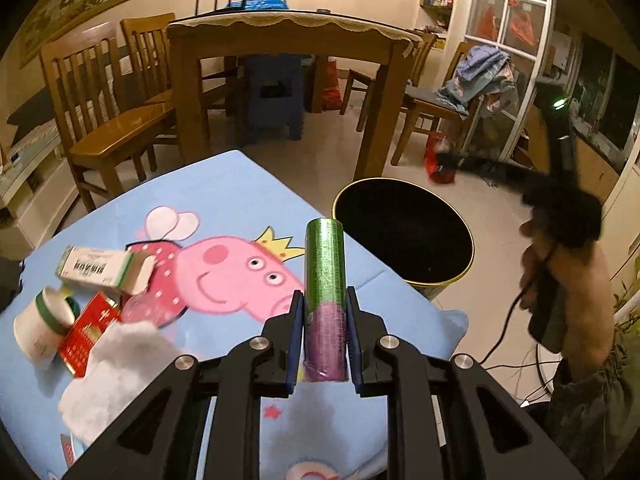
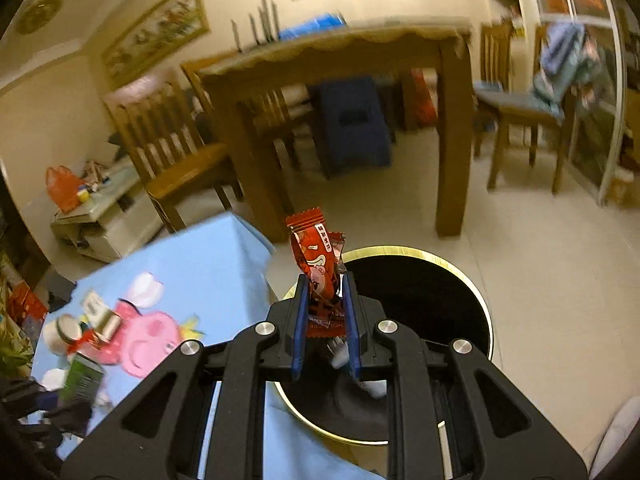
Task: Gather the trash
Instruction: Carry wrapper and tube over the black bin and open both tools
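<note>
A green-and-purple glittery cylindrical tube [image 1: 325,300] is standing upright, clamped at its lower half. A crinkled red foil snack wrapper [image 2: 320,272] is hanging pinched above the round black gold-rimmed trash bin [image 2: 486,304], itself sitting on the floor.

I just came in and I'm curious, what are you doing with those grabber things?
Someone is tidying trash off the blue cartoon table. The left gripper pinches a green and purple tube above the table. The right gripper holds a red snack wrapper over the black bin. Boxes and a small jar wait on the table.
</note>
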Motion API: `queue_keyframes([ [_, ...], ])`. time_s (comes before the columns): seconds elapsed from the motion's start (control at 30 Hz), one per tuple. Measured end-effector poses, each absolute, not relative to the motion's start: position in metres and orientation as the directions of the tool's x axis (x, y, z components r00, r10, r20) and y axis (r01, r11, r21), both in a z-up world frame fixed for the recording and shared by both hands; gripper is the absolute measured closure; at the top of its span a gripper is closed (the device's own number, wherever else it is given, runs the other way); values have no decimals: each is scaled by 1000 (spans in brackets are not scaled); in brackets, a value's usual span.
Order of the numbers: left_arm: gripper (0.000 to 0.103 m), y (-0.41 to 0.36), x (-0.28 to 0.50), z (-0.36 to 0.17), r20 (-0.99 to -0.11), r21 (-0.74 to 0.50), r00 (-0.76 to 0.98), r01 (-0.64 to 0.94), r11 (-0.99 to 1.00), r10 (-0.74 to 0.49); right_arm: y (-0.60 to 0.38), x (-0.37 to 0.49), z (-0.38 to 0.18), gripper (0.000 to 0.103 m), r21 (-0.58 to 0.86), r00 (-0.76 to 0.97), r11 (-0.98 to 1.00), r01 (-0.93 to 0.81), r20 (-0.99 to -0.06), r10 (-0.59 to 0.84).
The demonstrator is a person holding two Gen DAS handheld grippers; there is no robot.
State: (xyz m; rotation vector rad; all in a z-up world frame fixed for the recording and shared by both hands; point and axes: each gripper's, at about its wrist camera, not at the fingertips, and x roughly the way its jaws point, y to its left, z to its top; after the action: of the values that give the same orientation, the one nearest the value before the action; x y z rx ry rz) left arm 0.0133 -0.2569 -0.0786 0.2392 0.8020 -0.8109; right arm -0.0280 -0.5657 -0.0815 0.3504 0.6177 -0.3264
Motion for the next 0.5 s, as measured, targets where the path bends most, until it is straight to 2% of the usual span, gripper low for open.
queue_keyframes([
  [0.1, 85, -270, 15, -80, -726, -94, 412, 734, 673, -551, -585, -22, -98, 80, 240, 737, 870, 430, -649, -186],
  [0.13, 85, -277, 15, -80, -727, -95, 407, 738, 669, -553, -589, -20, -103, 70, 234, 722, 861, 452, -663, -198],
  [0.17, 85, -283, 15, -80, -728, -94, 405, 741, 665, -554, -592, -18, -110, 42, 235, 706, 852, 469, -679, -201],
  [0.2, 85, -288, 15, -80, -729, -91, 403, 744, 661, -554, -598, -17, -117, 31, 259, 701, 839, 478, -688, -188],
  [0.3, 85, -306, 13, -82, -733, -84, 395, 756, 649, -554, -610, -17, -127, 30, 331, 717, 816, 475, -682, -141],
  [0.5, 85, -339, 16, -88, -748, -83, 367, 776, 626, -554, -621, -43, -113, 27, 391, 767, 772, 500, -614, -186],
])
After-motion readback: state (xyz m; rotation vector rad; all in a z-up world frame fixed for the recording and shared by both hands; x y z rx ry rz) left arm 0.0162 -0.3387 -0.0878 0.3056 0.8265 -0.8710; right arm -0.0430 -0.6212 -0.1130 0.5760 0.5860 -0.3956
